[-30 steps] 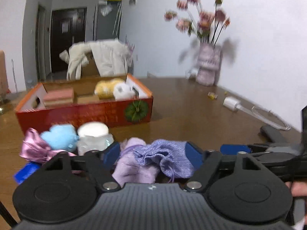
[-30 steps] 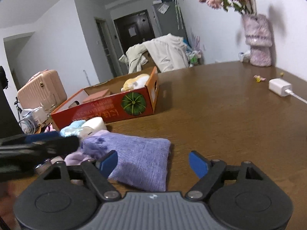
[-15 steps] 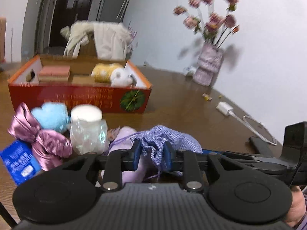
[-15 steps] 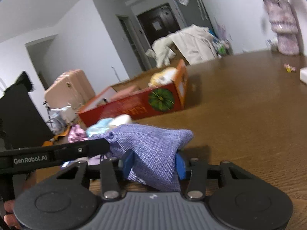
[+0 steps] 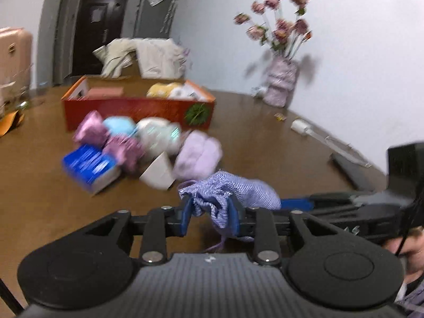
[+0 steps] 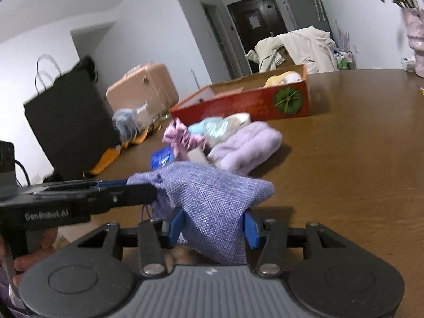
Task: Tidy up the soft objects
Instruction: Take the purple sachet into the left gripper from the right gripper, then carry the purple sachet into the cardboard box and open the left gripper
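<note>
A purple woven drawstring pouch (image 5: pixel 246 190) (image 6: pixel 209 193) hangs above the brown table, stretched between both grippers. My left gripper (image 5: pixel 209 214) has the pouch's gathered mouth between its blue pads, which press on the cloth while the jaws are opening a little. My right gripper (image 6: pixel 213 226) holds the pouch's bottom end the same way, jaws also opening slightly. In the right wrist view the left gripper's fingers (image 6: pixel 143 193) reach in from the left. Beyond lies a heap with a lilac folded cloth (image 5: pixel 198 153) (image 6: pixel 246 148), a pink satin bow (image 5: pixel 92 129) and a light blue plush (image 5: pixel 119 126).
A red cardboard box (image 5: pixel 132 108) (image 6: pixel 238 103) with soft things inside stands behind the heap. A blue packet (image 5: pixel 90 164), a white carton (image 5: pixel 159 172) and a jar (image 5: pixel 159 135) lie in the heap. Vase (image 5: pixel 281 84) and charger (image 5: pixel 299 127) at far right; black bag (image 6: pixel 69 114) at left.
Both grippers closed on the pouch, which lay by the heap, then lifted it and drew it back; the heap now lies farther away.
</note>
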